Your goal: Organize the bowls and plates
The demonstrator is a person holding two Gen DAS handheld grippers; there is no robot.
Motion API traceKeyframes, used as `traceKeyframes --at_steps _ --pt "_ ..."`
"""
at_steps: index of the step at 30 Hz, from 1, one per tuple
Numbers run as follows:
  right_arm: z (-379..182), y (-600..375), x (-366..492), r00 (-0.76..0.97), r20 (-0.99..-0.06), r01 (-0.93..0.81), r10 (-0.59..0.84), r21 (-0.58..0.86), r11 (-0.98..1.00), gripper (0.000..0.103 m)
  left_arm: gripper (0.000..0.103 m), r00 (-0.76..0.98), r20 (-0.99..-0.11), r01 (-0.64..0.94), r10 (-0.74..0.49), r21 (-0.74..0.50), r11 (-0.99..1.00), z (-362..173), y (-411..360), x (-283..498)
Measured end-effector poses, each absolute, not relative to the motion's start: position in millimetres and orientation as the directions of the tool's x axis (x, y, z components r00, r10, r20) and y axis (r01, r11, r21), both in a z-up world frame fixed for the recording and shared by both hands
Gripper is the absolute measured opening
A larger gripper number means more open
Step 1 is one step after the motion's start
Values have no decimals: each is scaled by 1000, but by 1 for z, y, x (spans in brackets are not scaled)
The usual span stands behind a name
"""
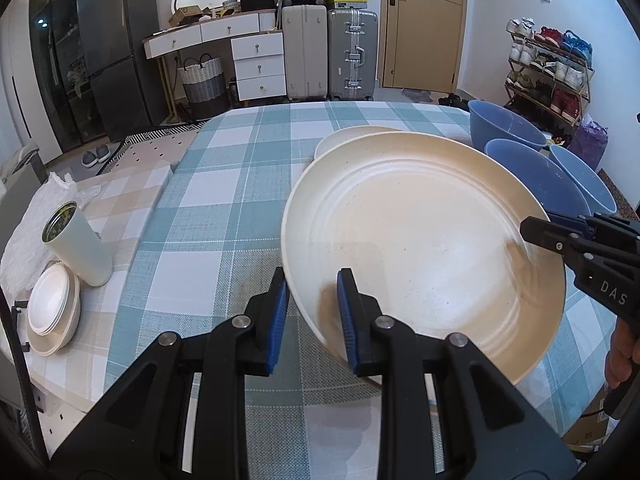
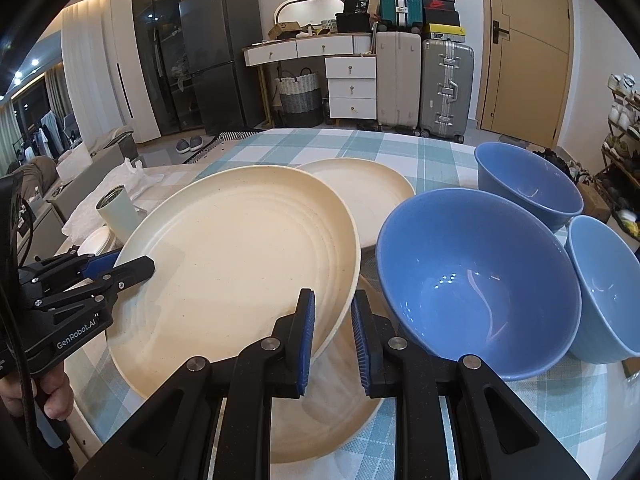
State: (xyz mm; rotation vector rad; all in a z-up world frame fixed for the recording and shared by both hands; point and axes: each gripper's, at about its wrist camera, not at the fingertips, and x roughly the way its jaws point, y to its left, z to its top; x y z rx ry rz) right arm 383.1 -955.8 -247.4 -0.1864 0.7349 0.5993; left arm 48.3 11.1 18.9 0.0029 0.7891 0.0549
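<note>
Currently the large cream round ridged plate (image 2: 240,256) hangs tilted above a second cream plate (image 2: 332,408) on the checked worktop (image 1: 224,208). Left hand-held gripper (image 1: 313,312) pinches its rim at 7 o'clock; right hand-held gripper (image 2: 333,336) pinches at 4 o'clock. Likely stiff, glazed, slippery, breakable: rim holds suit. Three blue bowls (image 2: 476,280) sit at 3 o'clock.

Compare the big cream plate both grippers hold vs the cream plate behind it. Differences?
Pose: the held large cream ridged plate is tilted and lifted, while the far cream plate lies flat on the checked tablecloth.
Grip: the left gripper and right gripper pinch opposite rim edges of the held plate; the far plate is untouched.
Both are round, cream and rimmed.
</note>
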Motion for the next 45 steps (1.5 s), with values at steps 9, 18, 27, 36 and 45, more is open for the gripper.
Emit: traceKeyframes --at_steps 9,18,27,36,45 --pt "-259 -963 380 585 -689 -561 429 38 827 19 21 684 -728 -32 50 39 999 3 4 55" --pt "-267 -968 377 576 -699 -560 424 40 827 19 21 665 -745 -21 47 45 999 -10 1 60" --pt "-275 -968 375 571 -708 -556 415 38 830 19 21 649 -759 -7 47 56 998 -20 -2 61" --pt "-283 -970 374 570 -720 -550 395 23 835 19 21 635 -771 6 56 77 997 -30 -7 62" --pt "-289 -970 370 584 -727 -538 361 -14 843 19 21 625 -779 27 58 96 995 -35 -14 62"
